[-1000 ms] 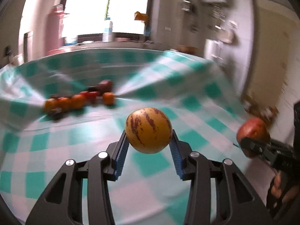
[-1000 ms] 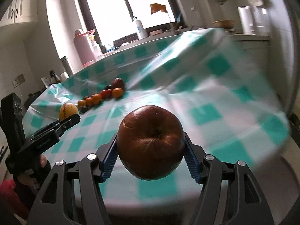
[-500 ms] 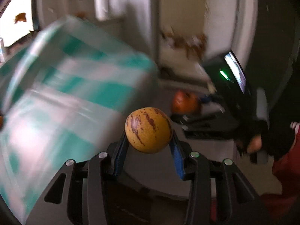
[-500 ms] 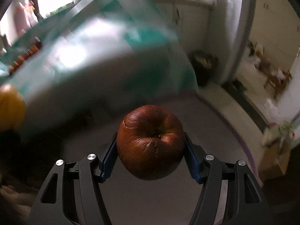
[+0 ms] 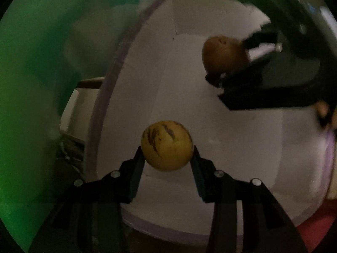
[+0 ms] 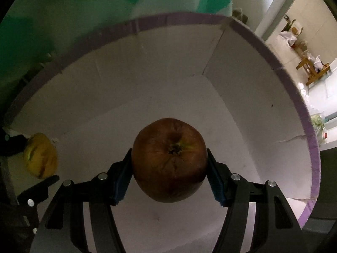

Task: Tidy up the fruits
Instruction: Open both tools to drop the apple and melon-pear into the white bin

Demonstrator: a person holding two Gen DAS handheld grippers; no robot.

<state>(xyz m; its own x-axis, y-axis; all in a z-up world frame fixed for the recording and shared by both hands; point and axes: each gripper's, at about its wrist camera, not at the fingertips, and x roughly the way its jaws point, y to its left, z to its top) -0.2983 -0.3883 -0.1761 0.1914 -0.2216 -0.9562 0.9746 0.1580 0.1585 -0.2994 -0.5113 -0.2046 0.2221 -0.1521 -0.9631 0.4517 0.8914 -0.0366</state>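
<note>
My left gripper (image 5: 167, 158) is shut on a yellow fruit with dark purple streaks (image 5: 166, 145), pointing down into a white box (image 5: 210, 113) with a purple rim. The right gripper (image 6: 169, 175) is shut on a wrinkled red-brown apple (image 6: 169, 160), held above the same box (image 6: 147, 84). In the left wrist view the apple (image 5: 223, 54) shows at the upper right, in the other gripper. At the left edge of the right wrist view the yellow fruit (image 6: 41, 155) shows. The box floor under both fruits is bare.
The green-and-white checked tablecloth (image 6: 105, 2) hangs down just beside the box, along its far wall. Past the box's right rim lies a tiled floor with a wooden stool (image 6: 311, 67) and some clutter. A hand (image 5: 324, 109) shows at the right edge.
Both grippers have come off the tabletop, dropped beside the table and tipped downward into the white box. Each still holds its fruit. The row of fruits on the table is out of view.
</note>
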